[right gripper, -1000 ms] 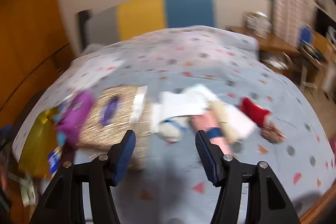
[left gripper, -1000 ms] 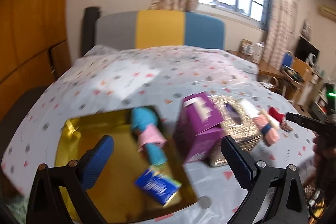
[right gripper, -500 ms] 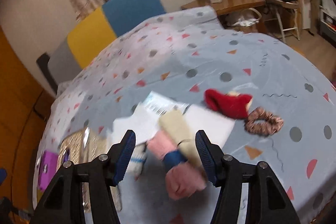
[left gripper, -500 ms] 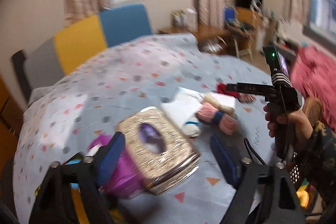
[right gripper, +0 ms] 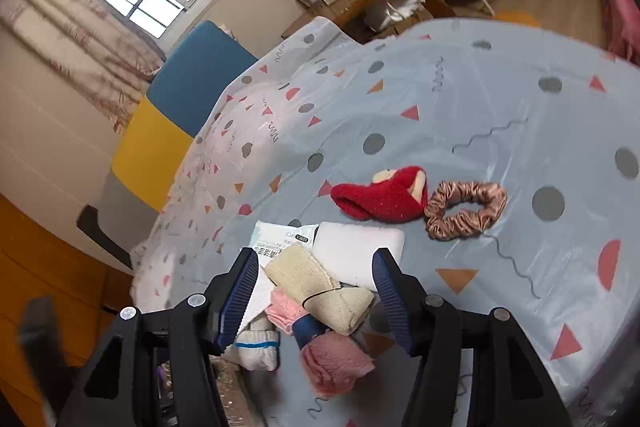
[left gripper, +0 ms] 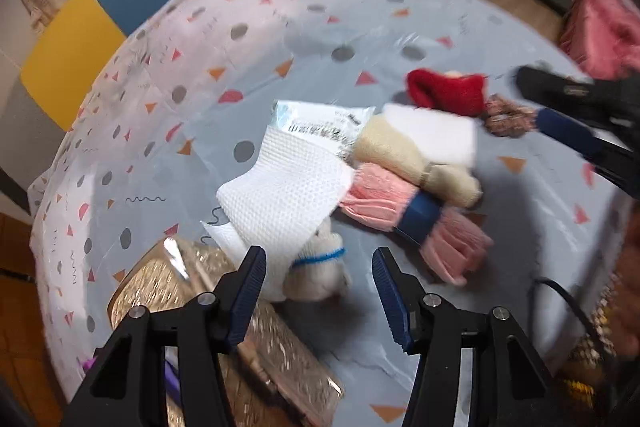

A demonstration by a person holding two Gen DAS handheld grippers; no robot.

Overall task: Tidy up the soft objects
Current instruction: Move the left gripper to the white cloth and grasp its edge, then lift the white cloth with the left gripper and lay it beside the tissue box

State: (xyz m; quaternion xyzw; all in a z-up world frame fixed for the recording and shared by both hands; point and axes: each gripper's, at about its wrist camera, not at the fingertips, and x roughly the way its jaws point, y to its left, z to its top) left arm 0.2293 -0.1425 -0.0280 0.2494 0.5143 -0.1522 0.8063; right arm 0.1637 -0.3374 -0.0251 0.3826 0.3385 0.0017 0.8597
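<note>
1. Your left gripper (left gripper: 318,277) hung above a patterned grey-blue tablecloth (left gripper: 304,27), its jaws about half apart and closing. The pads gripped nothing; a white rolled sock with a blue stripe (left gripper: 316,277) lay on the cloth below the gap.
2. Your right gripper (right gripper: 314,283) stood about half open with nothing held. A beige rolled sock bundle (right gripper: 320,287) showed between the fingers but lay on the cloth beneath them.
3. A pink rolled sock bundle with a navy band (left gripper: 412,213) lay just beside the beige bundle, touching it on the side nearer you.
4. A white waffle-textured cloth (left gripper: 288,193) lay beside the beige bundle on its left in the left wrist view, draped over the striped sock.
5. A white printed plastic packet (right gripper: 280,237) lay behind the beige bundle, partly under it.
6. A flat white pad (right gripper: 356,247) lay behind the beige bundle, just right of the packet.
7. A red plush slipper-shaped piece (right gripper: 380,201) lay beyond the beige bundle, clear of the pad.
8. A pink satin scrunchie (right gripper: 466,209) touched the red piece on its right.
9. A shiny silver-gold tissue box (left gripper: 192,291) sat nearer you than the beige bundle, under your left finger.
</note>
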